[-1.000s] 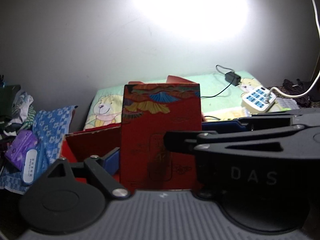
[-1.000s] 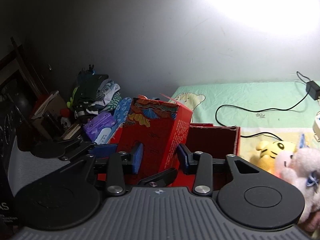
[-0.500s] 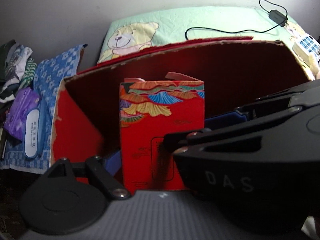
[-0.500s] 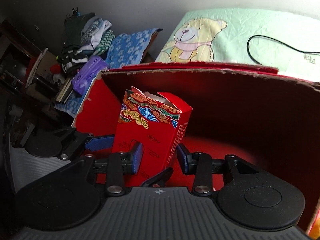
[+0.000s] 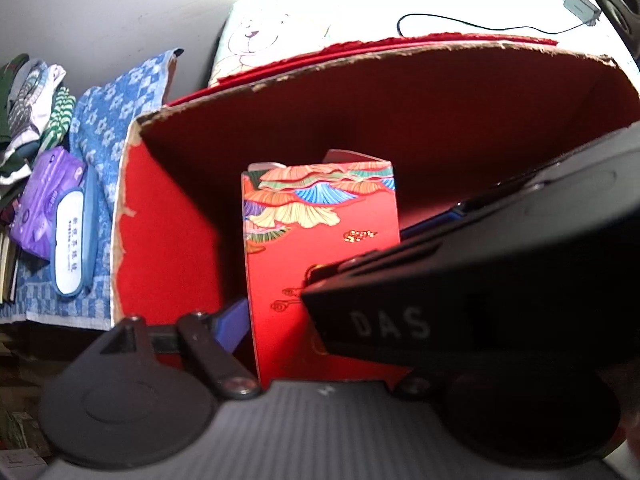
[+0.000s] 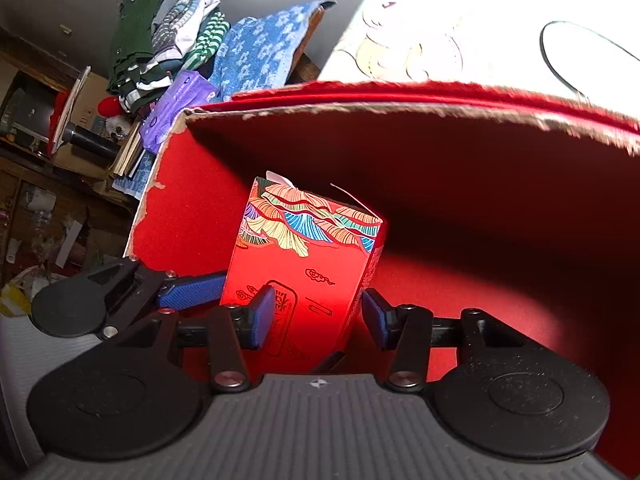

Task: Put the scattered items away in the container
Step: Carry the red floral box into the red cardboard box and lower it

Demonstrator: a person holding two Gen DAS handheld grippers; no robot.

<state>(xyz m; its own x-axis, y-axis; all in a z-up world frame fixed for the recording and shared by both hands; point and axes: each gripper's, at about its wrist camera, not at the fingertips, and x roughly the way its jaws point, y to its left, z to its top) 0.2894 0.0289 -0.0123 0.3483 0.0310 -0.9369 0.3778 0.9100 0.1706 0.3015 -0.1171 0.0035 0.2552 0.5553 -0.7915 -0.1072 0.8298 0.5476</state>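
From my left wrist view, the red cardboard container (image 5: 168,216) fills the middle, its torn upper rim pale and ragged, standing on a bear-print sheet (image 5: 272,36) against a grey wall. My left gripper (image 5: 316,320) has one blue pad against the left side of the upright red patterned carton (image 5: 320,248); my right tool's black body hides the other pad, so I cannot tell whether this grip is clenched. The carton sits well inside, nearer the left wall, with open red floor to its right. Left of the container lie a blue patterned towel (image 5: 112,116) and a purple packet (image 5: 44,200). From my right wrist view, my right gripper (image 6: 318,316) clasps the carton (image 6: 304,264) low down, pads pressed on both sides. Cluttered shelves (image 6: 44,168) crowd the left.
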